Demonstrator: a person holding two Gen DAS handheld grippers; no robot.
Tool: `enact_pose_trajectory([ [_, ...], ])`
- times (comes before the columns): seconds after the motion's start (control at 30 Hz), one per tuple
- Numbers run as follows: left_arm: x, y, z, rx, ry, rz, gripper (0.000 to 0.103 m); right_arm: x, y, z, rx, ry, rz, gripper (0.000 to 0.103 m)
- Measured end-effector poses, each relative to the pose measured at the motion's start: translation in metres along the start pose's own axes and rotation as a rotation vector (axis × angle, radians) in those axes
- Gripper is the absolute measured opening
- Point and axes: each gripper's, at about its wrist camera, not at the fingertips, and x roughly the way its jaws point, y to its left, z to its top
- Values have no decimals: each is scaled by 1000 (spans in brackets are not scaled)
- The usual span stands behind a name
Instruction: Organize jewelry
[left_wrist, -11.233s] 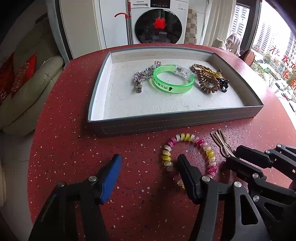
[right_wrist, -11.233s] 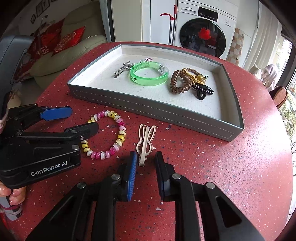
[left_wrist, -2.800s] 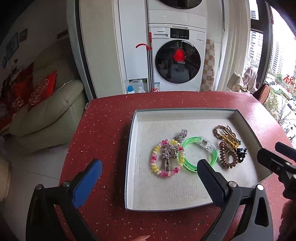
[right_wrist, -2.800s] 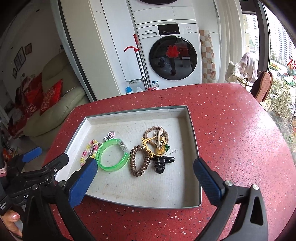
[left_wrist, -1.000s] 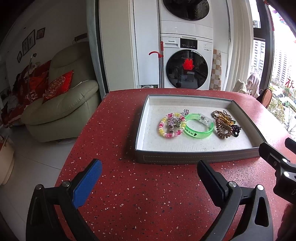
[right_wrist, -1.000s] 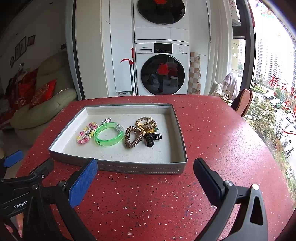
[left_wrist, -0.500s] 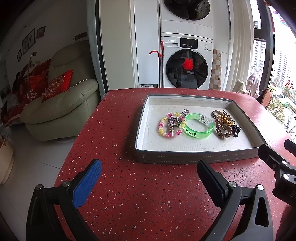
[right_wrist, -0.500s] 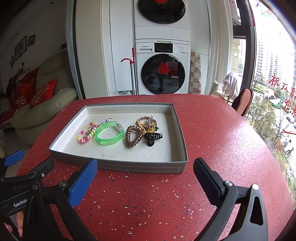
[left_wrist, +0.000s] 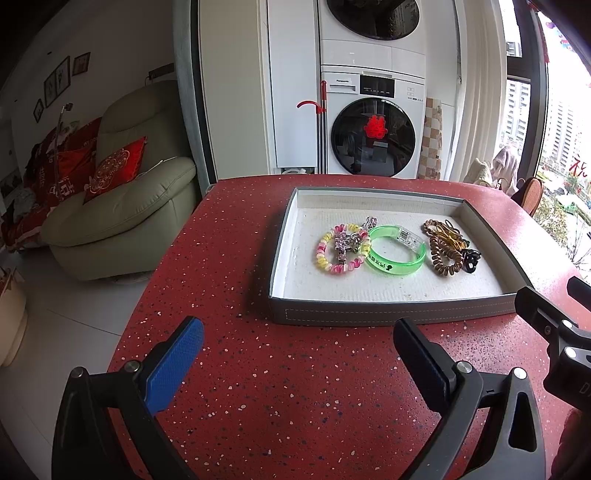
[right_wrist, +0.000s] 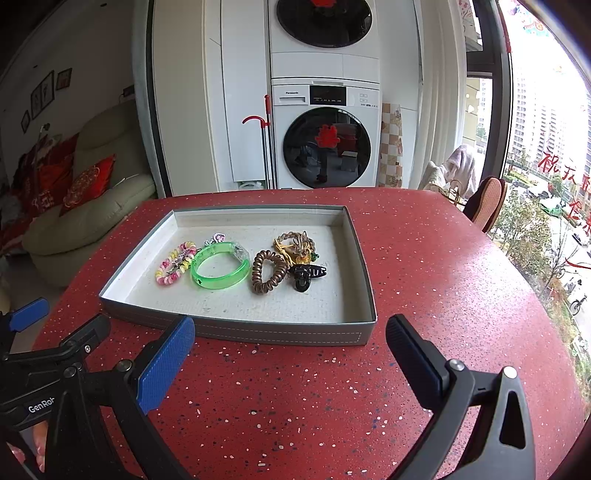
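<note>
A grey tray (left_wrist: 391, 316) (right_wrist: 258, 334) with a white lining sits on the red speckled table. In it lie a pink-and-yellow bead bracelet (left_wrist: 341, 248) (right_wrist: 175, 263) with a silver chain across it, a green bangle (left_wrist: 396, 255) (right_wrist: 219, 270), a brown coil hair tie (left_wrist: 443, 255) (right_wrist: 269, 276), a gold piece (right_wrist: 295, 245) and a black clip (left_wrist: 470, 258) (right_wrist: 308, 275). My left gripper (left_wrist: 299, 363) is open and empty, over the table in front of the tray. My right gripper (right_wrist: 290, 360) is open and empty, also in front of the tray.
The round table (left_wrist: 295, 406) ends at the left over a white floor. A beige sofa (left_wrist: 118, 221) with red cushions stands to the left. A stacked washer and dryer (right_wrist: 327, 136) stand behind. A chair (right_wrist: 487, 203) is at the right by the window.
Both grippers have held almost still over the last second, open and empty. Earlier, the bead bracelet and the gold rabbit clip lay on the table; now both are in the tray.
</note>
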Motion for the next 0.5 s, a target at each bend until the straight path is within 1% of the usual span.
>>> enact_pose_trajectory([
  [0.5,1,0,0,-2,1,0,103,-1,4,0,-4,-1,5,103],
])
